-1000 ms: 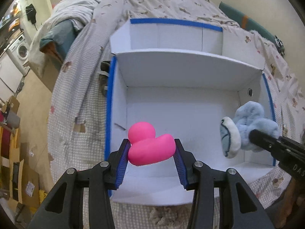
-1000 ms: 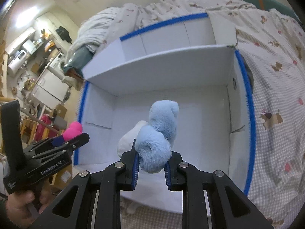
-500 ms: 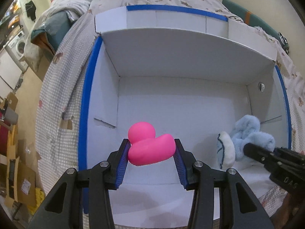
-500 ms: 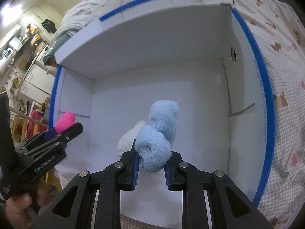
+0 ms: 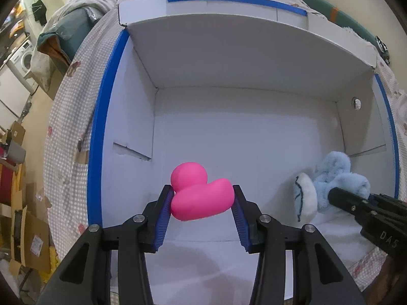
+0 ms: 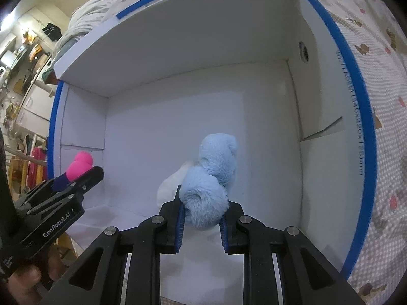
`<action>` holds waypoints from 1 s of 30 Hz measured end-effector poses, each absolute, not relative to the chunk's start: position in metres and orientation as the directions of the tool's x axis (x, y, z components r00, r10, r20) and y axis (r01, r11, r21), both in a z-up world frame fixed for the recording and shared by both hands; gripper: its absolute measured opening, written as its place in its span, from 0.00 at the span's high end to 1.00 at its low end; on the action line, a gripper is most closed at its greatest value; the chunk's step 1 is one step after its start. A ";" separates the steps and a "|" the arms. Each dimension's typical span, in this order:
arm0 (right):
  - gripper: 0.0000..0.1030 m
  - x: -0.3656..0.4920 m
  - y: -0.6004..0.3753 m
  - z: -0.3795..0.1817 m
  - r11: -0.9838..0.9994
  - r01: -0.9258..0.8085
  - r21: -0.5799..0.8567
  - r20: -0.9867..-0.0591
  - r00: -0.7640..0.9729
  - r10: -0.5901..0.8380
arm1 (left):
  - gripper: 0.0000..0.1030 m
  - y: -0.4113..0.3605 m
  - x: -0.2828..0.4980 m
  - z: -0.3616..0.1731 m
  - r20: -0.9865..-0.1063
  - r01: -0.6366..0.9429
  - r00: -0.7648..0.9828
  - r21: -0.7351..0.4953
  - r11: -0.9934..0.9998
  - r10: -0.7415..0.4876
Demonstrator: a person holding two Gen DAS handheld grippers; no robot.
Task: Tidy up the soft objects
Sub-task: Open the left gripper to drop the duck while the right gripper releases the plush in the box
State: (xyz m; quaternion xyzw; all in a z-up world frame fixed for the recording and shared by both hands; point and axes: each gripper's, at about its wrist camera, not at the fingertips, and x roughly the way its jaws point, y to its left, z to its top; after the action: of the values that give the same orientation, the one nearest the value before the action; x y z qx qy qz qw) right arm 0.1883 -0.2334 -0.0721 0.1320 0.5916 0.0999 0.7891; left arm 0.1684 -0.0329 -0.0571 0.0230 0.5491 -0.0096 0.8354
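Moved closer to the white box point(image 5: 244, 132) since the earlier frames, so that its interior now fills both views and less of the bedspread point(image 6: 381, 81) shows. Left tool point(image 5: 202, 212): blue ribbed pads pressed against the flanks of a smooth, matte pink duck point(image 5: 201, 195), rounded head up, at lower centre of the left view above the box floor. Right tool point(image 6: 202, 217): narrow, clamped on a fluffy light-blue plush point(image 6: 211, 175), white belly half hidden behind the blue fur; in the left view a stitched dark line on the white part, at lower right just inside the right wall. Box: flat white panels, blue tape on the rims, a round hole in the right wall, a flap slit in each side wall. Bedspread: small check with printed bears. Legible: "GenRobot.AI" on the left tool body at lower left of the right view; "DAS" on the right tool at right edge of the left view; print along the right rim ending "mm", otherwise too small. Contact between toys and floor: cannot tell.
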 end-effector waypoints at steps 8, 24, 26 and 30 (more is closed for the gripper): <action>0.76 0.190 -0.225 -0.072 0.949 -0.006 0.316 -0.911 0.277 0.305 | 0.59 -0.037 0.166 -0.057 -0.915 0.053 0.402 0.044 0.998 0.018; 0.42 0.182 -0.233 -0.065 0.943 -0.003 0.333 -0.893 0.321 0.316 | 0.40 -0.036 0.164 -0.045 -0.901 0.048 0.433 0.027 0.998 0.003; 0.38 0.180 -0.233 -0.059 0.946 -0.018 0.322 -0.887 0.342 0.309 | 0.40 -0.035 0.163 -0.043 -0.896 0.045 0.444 0.038 0.998 0.014; 0.34 0.178 -0.239 -0.051 0.942 -0.018 0.336 -0.871 0.374 0.318 | 0.40 -0.030 0.158 -0.036 -0.895 0.041 0.445 0.025 0.999 0.004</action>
State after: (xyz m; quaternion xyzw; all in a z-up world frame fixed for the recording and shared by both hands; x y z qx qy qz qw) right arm 0.1778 -0.2389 -0.0509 0.1364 0.5501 0.1025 0.8175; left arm 0.1579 -0.0302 -0.0364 0.0214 0.5266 -0.0109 0.8498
